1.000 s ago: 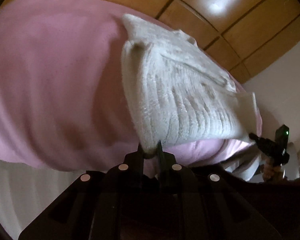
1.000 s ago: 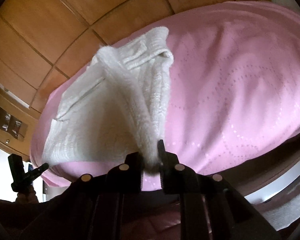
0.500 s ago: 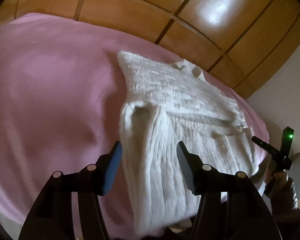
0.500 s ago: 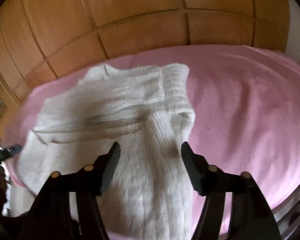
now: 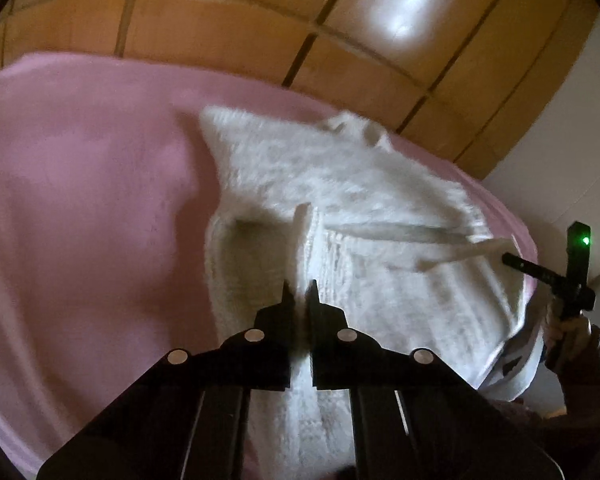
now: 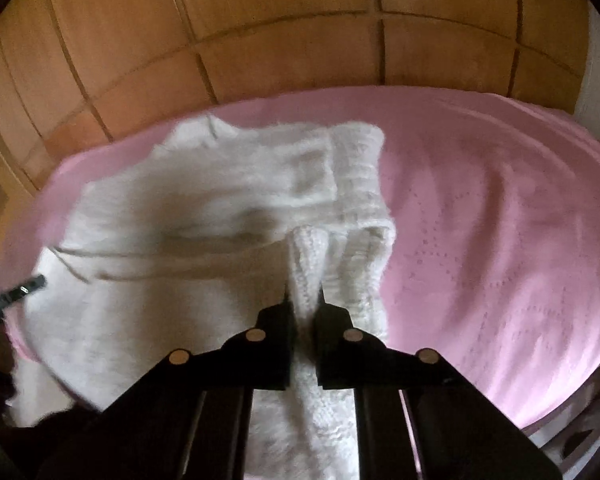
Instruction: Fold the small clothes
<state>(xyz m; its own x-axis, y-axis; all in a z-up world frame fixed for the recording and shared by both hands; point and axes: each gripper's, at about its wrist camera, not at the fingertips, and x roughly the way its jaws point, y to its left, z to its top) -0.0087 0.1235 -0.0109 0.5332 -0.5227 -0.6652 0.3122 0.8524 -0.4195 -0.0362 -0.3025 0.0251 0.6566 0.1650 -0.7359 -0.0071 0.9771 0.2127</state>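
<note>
A white knit sweater lies on a pink bedspread, its lower half folded up over the body. My left gripper is shut on a ridge of the sweater's left folded edge. My right gripper is shut on a raised fold of the sweater near its right side. The right gripper also shows in the left wrist view at the sweater's far edge, and the left gripper's tip shows in the right wrist view.
A wooden panelled wall rises behind the bed. A white wall stands to the right. The pink bedspread stretches wide to the right of the sweater. The bed's near edge runs below both grippers.
Half a second ago both grippers were open over the laid-down sweater. Now both have shut on folds of the knit at its near edge.
</note>
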